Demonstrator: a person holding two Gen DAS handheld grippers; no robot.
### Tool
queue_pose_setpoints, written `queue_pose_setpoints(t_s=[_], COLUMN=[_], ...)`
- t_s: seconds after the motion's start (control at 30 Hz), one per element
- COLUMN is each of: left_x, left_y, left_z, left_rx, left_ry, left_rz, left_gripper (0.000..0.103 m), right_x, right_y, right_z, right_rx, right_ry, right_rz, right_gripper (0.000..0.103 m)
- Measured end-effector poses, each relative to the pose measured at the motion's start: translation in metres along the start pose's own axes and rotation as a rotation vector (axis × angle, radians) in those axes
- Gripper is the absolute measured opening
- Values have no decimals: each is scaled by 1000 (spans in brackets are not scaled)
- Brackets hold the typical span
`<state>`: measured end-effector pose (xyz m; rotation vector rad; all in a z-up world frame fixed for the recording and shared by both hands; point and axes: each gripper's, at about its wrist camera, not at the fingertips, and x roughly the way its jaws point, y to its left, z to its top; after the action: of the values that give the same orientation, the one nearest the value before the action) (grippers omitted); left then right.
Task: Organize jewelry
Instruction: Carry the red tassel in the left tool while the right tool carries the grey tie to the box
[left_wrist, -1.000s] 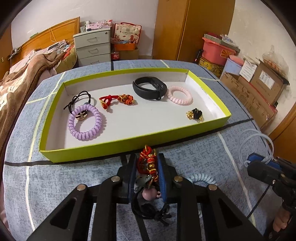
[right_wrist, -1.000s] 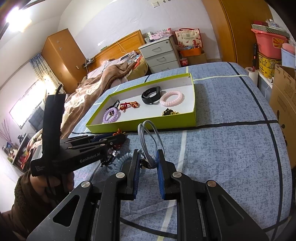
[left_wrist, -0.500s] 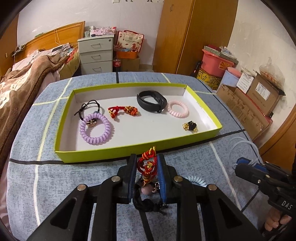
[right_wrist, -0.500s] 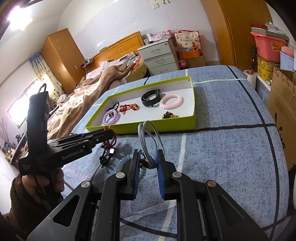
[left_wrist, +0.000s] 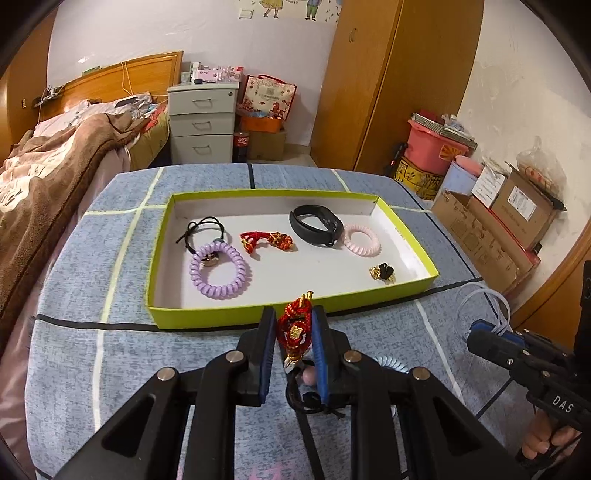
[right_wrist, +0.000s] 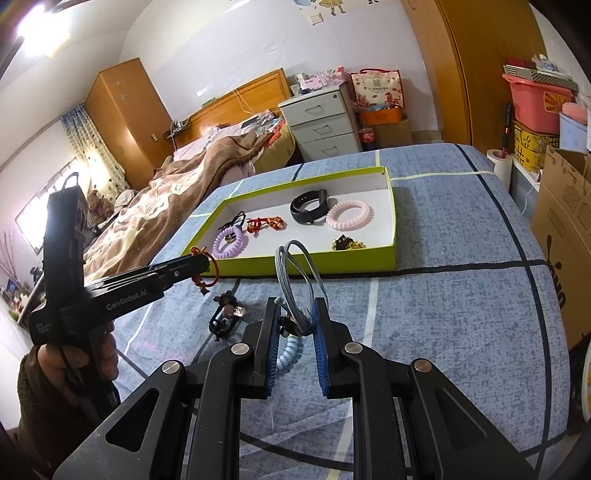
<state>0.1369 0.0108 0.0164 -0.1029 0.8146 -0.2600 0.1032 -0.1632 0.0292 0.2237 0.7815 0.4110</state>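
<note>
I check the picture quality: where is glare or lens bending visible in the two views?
Right wrist view: a ceiling light blows out the top left corner. Left wrist view: even light, no glare. Both views: fisheye bending curves the wardrobe, and corners go dark.

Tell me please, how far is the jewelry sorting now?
About half done. Six pieces already lie in the green tray, among them the purple coil band and black wristband. The left gripper, jaws closing, carries a red knotted bracelet; the right gripper holds a grey cord loop. A black charm piece and pale blue coil remain on the bedcover.
</note>
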Motion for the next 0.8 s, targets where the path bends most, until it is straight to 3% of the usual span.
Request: queue_pose_setpoints(t_s=[0.5, 0.8], left_x=[-20, -20], left_y=[21, 29], left_z=[4, 24], left_rx=[-29, -33], left_ry=[-42, -62], left_rz=[17, 10], left_gripper=[18, 18], right_x=[5, 16], right_y=[13, 17], right_z=[10, 35], right_rx=[-29, -59], right_ry=[-11, -25], right_rz=[-1, -21], right_gripper=[18, 18])
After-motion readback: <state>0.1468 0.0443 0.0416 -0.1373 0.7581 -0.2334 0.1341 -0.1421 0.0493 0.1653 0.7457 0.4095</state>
